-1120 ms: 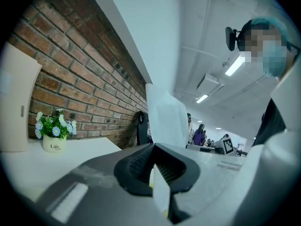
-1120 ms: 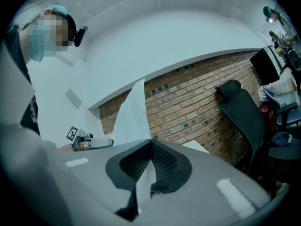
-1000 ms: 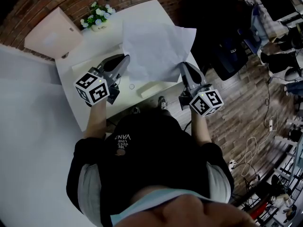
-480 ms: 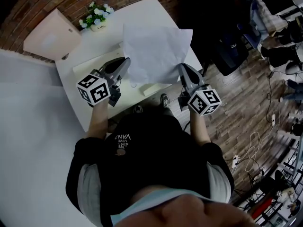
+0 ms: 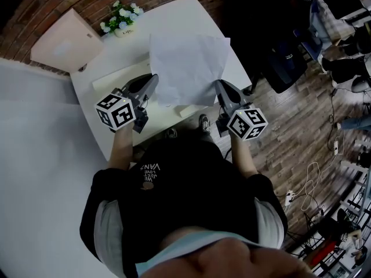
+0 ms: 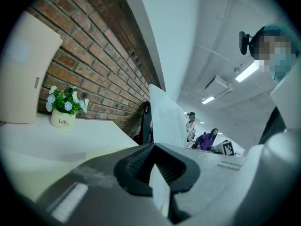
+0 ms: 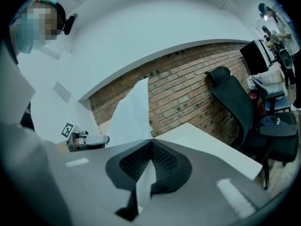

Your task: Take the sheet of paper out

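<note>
The large white sheet of paper (image 5: 186, 65) is in the centre of the head view, over the white rectangular worktop (image 5: 191, 13), and it is held at its lower edge from both sides. In the upper left of the frame a beige flat board (image 5: 62, 39) stands by the red brick wall (image 5: 87, 2). Just right of it, a small white pot with blue and white flowers (image 5: 120, 23) stands on the worktop. Left of centre, the left tongs (image 5: 153, 79) are clenched on the lower left corner of the sheet. In the left gripper view the paper (image 6: 167, 119) passes between the closed jaws of these tongs (image 6: 159, 173) and rises behind them. Right of centre, the right tongs (image 5: 217, 86) are clenched on the lower right corner. The right gripper view shows the sheet (image 7: 131, 114) pinched in them (image 7: 149, 166). At the right of that view a black office chair (image 7: 235, 107) stands beside the worktop.
</note>
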Available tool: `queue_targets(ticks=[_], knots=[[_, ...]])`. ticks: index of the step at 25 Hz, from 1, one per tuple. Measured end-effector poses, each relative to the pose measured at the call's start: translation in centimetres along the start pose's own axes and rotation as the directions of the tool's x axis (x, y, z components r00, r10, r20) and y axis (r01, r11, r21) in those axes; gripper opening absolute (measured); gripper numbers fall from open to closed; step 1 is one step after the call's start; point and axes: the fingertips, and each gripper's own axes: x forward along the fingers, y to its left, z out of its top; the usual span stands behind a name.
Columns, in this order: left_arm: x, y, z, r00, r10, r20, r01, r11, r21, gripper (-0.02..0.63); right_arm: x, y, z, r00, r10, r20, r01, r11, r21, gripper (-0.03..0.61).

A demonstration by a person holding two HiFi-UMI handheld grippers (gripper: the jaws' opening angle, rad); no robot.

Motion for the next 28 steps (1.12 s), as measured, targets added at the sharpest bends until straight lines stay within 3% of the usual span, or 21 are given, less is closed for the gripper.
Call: queue_targets(ticks=[13, 28], knots=[[-0.7, 2.2, -1.7, 0.999, 0.034, -0.022, -0.035, 0.998, -0.053, 0.002, 1.6, 0.1, -2.5, 0.998, -0.018, -0.068, 0.019, 1.000, 0.014, 0.000], [-0.8, 2.5, -2.2, 0.999, 0.046, -0.016, -0.047, 0.996, -0.073, 0.002, 1.8, 0.0, -2.7, 0.996, -0.024, -0.087, 0.023, 1.000, -0.013, 0.000]])
